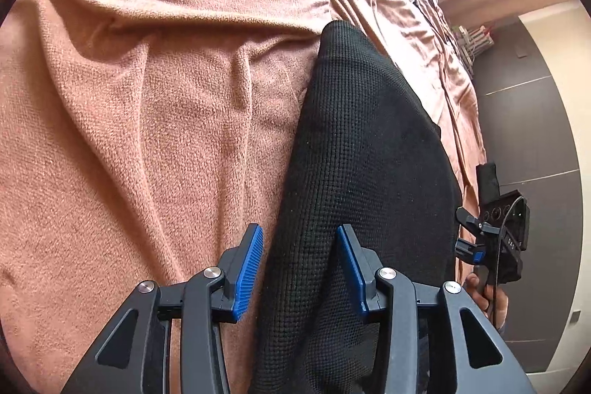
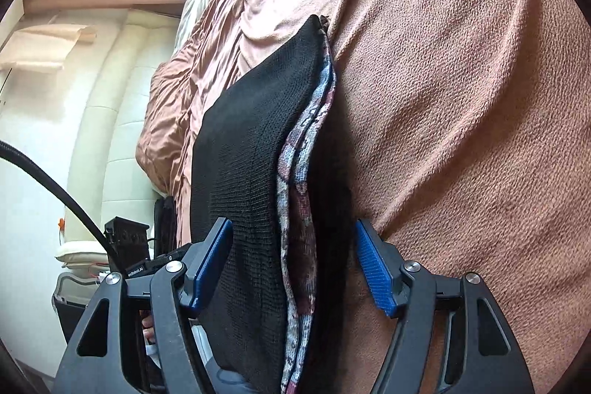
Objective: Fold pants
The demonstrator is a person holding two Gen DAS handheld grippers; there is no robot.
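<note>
There was one pair of black knit pants (image 1: 369, 143), folded into one bundle, with one patterned lining edge (image 2: 306, 150) showing along its side. One pinkish-brown blanket (image 1: 129, 135) covered one bed. Two grippers were in view: the left gripper (image 1: 300, 268) and the right gripper (image 2: 293, 264), each with two blue pads. One hand (image 1: 491, 298) showed at the edge, gripping the right tool's handle.
</note>
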